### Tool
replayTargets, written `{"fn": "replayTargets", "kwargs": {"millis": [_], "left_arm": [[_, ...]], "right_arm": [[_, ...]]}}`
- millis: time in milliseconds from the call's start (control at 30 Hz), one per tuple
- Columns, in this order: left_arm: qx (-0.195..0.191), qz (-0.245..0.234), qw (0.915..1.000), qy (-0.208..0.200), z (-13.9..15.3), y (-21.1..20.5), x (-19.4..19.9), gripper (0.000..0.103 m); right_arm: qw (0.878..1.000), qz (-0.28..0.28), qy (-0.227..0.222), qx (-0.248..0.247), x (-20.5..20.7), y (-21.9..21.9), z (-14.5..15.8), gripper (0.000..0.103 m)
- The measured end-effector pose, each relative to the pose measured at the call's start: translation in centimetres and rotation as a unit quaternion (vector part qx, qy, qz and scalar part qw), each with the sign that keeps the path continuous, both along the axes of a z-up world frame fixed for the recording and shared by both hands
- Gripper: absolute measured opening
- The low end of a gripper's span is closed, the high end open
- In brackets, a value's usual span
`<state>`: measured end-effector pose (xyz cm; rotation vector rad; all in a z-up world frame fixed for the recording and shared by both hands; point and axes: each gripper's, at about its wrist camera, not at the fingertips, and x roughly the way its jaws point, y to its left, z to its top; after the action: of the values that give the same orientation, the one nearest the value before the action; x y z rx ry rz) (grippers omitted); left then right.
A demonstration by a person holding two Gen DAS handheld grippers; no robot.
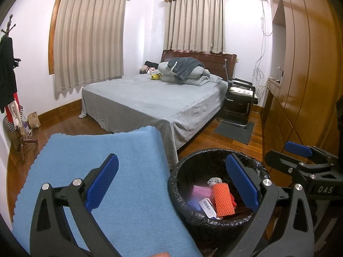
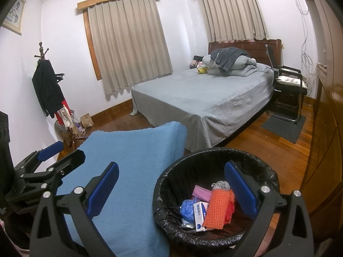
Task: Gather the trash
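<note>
Both grippers empty, jaws spread wide: left gripper (image 1: 171,182) & right gripper (image 2: 171,184) hover side by side above the blue cloth (image 1: 103,171). Trash (orange foam net (image 2: 216,207), small box (image 2: 200,215), etc.) sits in the bin (image 2: 171,175) beside the cloth, prob. so drops are short.

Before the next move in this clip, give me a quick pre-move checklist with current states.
1. Left gripper open and empty: ok.
2. Right gripper open and empty: ok.
3. Trash bin liner in place over the rim: ok.
4. Items already in the bin, including the orange foam net and white box: ok.
5. Blue cloth free of trash: ok on the visible part; the area under the grippers is hidden.
6. More trash left on the floor or elsewhere: cannot tell.
</note>
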<state>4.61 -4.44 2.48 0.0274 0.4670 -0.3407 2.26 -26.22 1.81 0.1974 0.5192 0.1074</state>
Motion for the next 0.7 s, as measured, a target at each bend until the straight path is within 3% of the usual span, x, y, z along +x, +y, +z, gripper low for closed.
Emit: {"fn": "replayTargets", "kwargs": {"millis": [700], "left_arm": [[0.000,0.000,1.0000,0.000,0.00,-0.01,-0.02,0.097]], "right_arm": [[1.000,0.000,0.000,0.000,-0.02,0.40,0.08,0.097]]}}
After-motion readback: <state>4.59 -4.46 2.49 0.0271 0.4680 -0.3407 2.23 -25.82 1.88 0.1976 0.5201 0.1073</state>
